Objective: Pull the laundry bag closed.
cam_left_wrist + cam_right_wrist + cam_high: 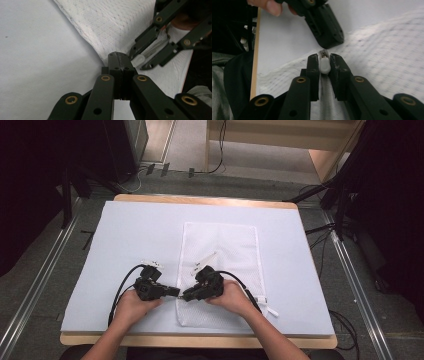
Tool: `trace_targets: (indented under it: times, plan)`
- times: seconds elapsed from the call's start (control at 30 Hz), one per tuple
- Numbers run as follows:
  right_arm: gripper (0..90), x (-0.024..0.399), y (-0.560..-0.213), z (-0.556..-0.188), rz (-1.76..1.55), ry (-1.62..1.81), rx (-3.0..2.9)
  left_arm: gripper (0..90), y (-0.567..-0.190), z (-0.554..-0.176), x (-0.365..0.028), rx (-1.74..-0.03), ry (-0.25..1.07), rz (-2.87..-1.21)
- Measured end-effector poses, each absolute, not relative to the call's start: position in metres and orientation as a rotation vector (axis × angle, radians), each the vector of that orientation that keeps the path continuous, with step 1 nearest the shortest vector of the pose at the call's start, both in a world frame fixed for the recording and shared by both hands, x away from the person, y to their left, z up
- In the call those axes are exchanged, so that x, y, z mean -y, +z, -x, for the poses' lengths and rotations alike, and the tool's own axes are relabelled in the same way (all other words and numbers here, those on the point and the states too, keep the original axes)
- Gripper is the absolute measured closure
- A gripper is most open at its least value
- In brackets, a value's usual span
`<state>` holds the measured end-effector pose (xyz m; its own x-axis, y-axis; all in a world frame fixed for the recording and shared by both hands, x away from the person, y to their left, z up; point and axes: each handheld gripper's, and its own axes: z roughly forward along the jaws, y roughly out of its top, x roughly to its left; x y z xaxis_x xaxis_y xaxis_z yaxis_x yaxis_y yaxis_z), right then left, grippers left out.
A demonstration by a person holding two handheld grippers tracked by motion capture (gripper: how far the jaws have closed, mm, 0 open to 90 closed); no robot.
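Observation:
A white mesh bag [220,250] lies flat on the pale mat, its zipper along the near left edge. My left gripper [175,291] is shut, pinching the bag's edge; in the left gripper view its jaws [119,57] meet on the mesh fabric [112,22]. My right gripper [186,296] points at it from the right, tips almost touching. In the right gripper view my right gripper [324,59] is shut on the white zipper pull [324,65], with the zipper running back between the jaws. The left gripper's tip [327,35] sits just beyond it.
The pale mat [135,235] covers a wooden table [200,199]. A small white tab [270,310] lies at the bag's near right corner. Cables trail from both grippers toward the near edge. Black stands and floor rails flank the table.

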<state>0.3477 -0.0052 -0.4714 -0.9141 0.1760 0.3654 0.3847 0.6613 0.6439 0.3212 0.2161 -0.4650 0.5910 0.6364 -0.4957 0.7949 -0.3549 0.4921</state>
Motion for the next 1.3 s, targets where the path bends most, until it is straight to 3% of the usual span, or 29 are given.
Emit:
trace_targets:
  times: [0.77, 0.87, 1.0, 1.13, 1.3]
  plan:
    - [83.4, -0.005, -0.467, -0.332, 0.373, -1.115, 2.784, 90.0, -0.465, -0.320, -0.215, -1.123, -0.268, -2.103]
    - [88.1, -0.004, -0.466, -0.332, 0.379, -1.111, 2.811, 90.0, -0.465, -0.320, -0.215, -1.120, -0.264, -2.107]
    - [87.9, -0.002, -0.467, -0.331, 0.377, -1.120, 2.811, 90.0, -0.464, -0.320, -0.213, -1.112, -0.250, -2.125]
    - [81.3, -0.003, -0.467, -0.332, 0.368, -1.126, 2.792, 90.0, -0.465, -0.320, -0.214, -1.123, -0.264, -2.111]
    - [84.4, -0.010, -0.465, -0.330, 0.371, -1.106, 2.828, 90.0, -0.466, -0.322, -0.216, -1.125, -0.287, -2.099]
